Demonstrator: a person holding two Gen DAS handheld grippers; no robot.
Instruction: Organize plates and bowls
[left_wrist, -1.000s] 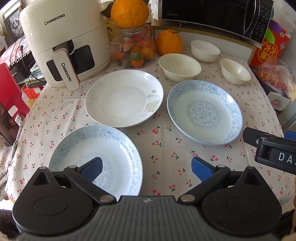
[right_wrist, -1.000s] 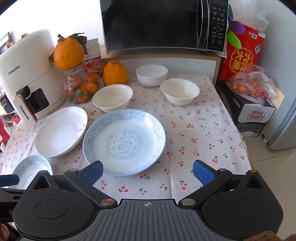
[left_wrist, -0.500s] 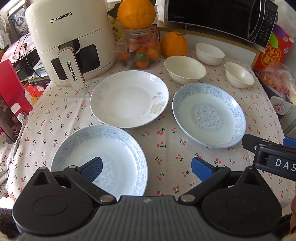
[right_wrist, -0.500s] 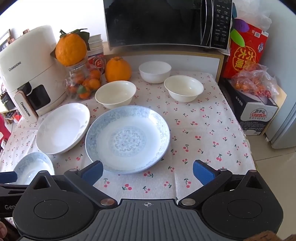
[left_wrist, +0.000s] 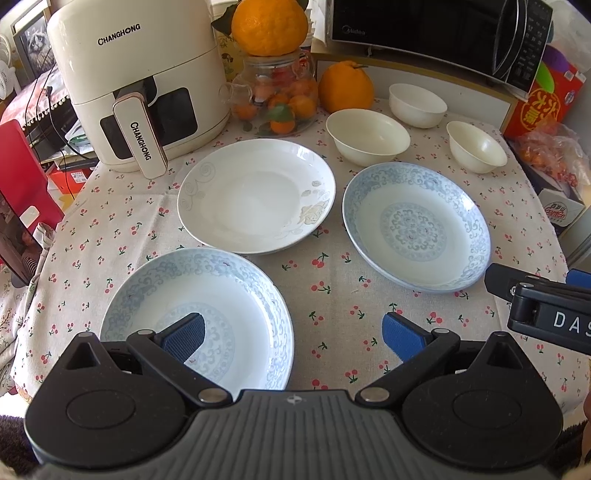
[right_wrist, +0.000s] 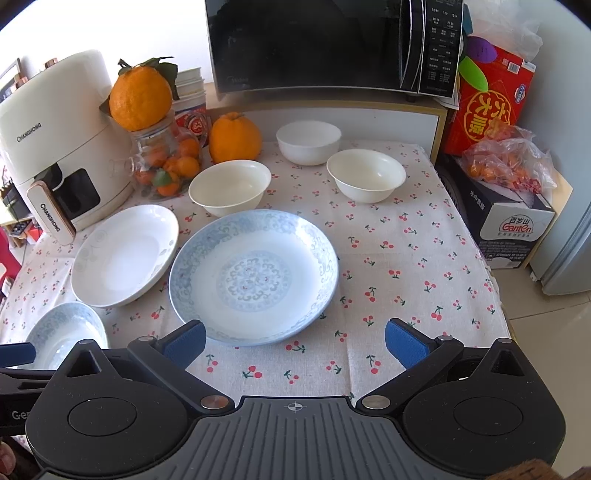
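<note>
**A:** Cherry-print cloth over a small table (right_wrist: 424, 258); microwave (right_wrist: 332, 44) on a shelf at the far edge, air fryer (left_wrist: 136, 85) at the far left corner. Crockery all laid out singly, nothing stacked.

**B:** Count?

**A:** Three plates, three bowls. Blue-patterned plate (left_wrist: 199, 317) at the near left edge, under the left gripper (left_wrist: 293, 334). White plate (left_wrist: 256, 194) mid-table, faint floral rim. Second blue plate (right_wrist: 253, 275) centre, just ahead of the right gripper (right_wrist: 293, 338). Bowls sit toward the far edge: cream bowl (right_wrist: 229, 186) just beside the orange (right_wrist: 234, 138), white bowl (right_wrist: 308, 142) against the shelf, another cream bowl (right_wrist: 365, 175) toward the far right.

**B:** Grippers?

**A:** Both spread wide, nothing between the blue pads, both hovering off the cloth. Likely lined up one per blue plate; spacing gives each a free rim to take.

**B:** Plates themselves?

**A:** Shallow, glazed, glossy. They look clean and dry. Matching blue scroll border and centre medallion. My guess: slippery at the rim, needs a firm edge pinch.

**B:** Progress?

**A:** Sorting not yet begun, by the look.
</note>
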